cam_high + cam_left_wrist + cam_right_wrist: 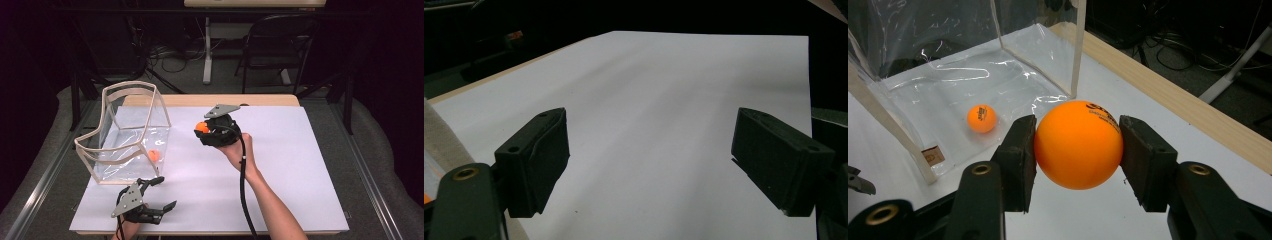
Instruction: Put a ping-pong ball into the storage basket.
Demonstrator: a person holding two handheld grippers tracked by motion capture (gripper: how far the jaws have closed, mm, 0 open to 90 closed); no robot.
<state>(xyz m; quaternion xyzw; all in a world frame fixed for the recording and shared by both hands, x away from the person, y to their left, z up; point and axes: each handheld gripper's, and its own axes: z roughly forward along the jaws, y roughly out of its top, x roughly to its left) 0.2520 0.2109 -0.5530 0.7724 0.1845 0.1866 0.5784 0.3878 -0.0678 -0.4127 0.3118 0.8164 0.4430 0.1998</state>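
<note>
My right gripper is shut on an orange ball, its two black pads pressed against the ball's sides. It hovers above the middle of the white sheet, just right of a clear plastic bag with a cream rim. A second orange ball lies inside the bag on its bottom; the high view shows that ball near the bag's front right corner. My left gripper rests near the sheet's front left edge with its jaws wide apart and nothing between them.
A light wooden strip runs along the table's far edge. Behind the table stand a dark folding chair and a white table leg among floor cables. Grey padding borders the table on both sides.
</note>
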